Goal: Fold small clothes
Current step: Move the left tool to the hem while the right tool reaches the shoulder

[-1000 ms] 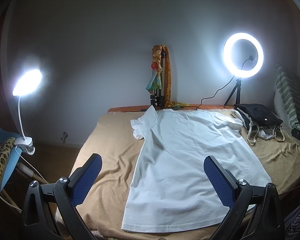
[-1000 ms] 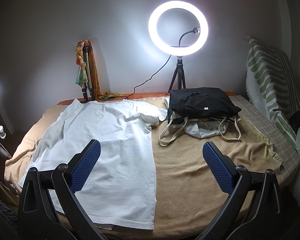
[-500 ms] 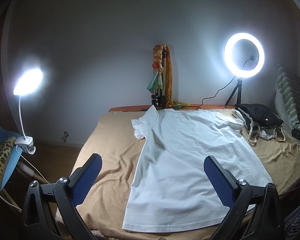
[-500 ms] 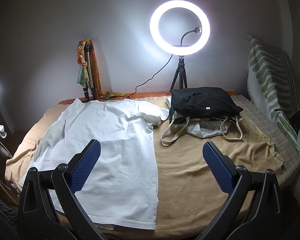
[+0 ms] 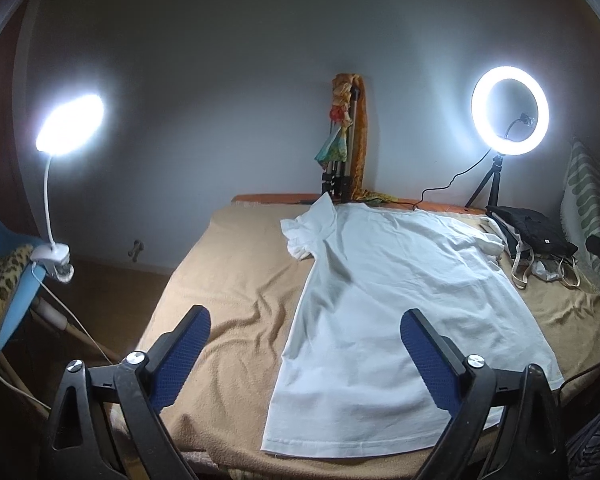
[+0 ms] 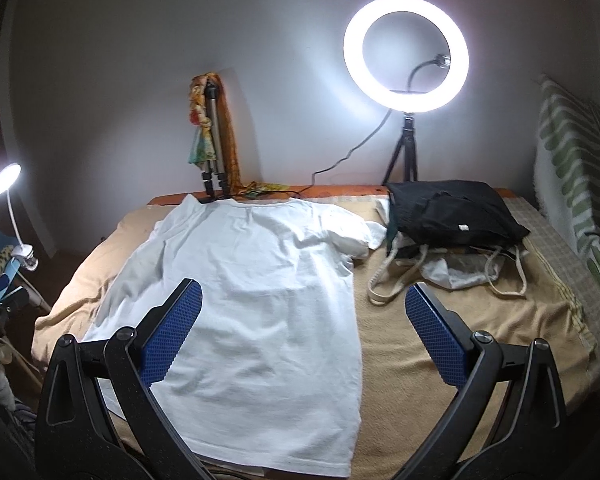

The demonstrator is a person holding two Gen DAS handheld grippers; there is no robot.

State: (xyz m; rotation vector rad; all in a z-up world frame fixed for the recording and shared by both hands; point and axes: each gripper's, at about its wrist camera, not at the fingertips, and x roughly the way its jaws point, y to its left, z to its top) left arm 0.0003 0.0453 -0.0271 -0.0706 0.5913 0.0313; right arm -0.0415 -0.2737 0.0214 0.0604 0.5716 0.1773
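lit ring light (image 6: pixel 406 54) behind a black bag (image 6: pixel 452 212) (perhaps folded cloth); clip lamp (image 5: pixel 70 126) far left.

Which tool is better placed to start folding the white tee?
Probably left. The left tool, open, frames the white T-shirt's left edge and hem corner. The right tool, also open, straddles the shirt's right edge, with the black bag close to that sleeve. Close call.

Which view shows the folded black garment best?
The right wrist view: the folded black fabric garment sits large and unobstructed atop a cream strapped tote bag, its small white tag visible. The left wrist view shows it only small and squeezed at the right edge.
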